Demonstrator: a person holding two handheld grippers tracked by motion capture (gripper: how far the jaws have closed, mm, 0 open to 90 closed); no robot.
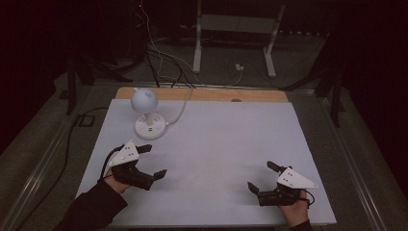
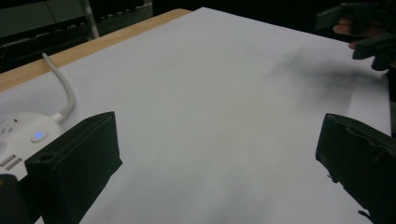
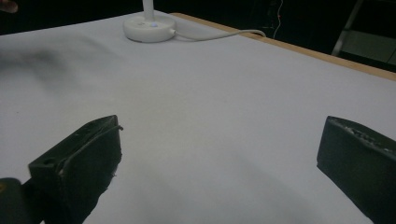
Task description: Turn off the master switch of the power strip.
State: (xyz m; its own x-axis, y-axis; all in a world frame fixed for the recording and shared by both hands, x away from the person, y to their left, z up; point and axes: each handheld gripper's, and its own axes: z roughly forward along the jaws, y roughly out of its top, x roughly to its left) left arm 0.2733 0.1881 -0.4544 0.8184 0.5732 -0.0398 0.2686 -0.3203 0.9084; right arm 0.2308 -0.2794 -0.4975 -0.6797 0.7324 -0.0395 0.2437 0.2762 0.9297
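A white desk lamp [image 1: 145,105] with a round head stands on a round base [image 1: 149,127] at the back left of the white table [image 1: 216,139]. Its base [image 2: 23,135] has a small blue light and lies just left of my left gripper [image 1: 153,160], which is open and empty. My right gripper [image 1: 262,177] is open and empty near the front right. In the right gripper view the lamp base [image 3: 149,29] sits far ahead at upper left. Across the table in the left gripper view, the right gripper [image 2: 364,32] appears at the top right corner.
A white cable [image 1: 182,109] runs from the lamp base over the table's wooden back edge [image 1: 202,94]. Beyond the table lie floor cables and a white stand's legs [image 1: 235,43]. Dark floor surrounds the table.
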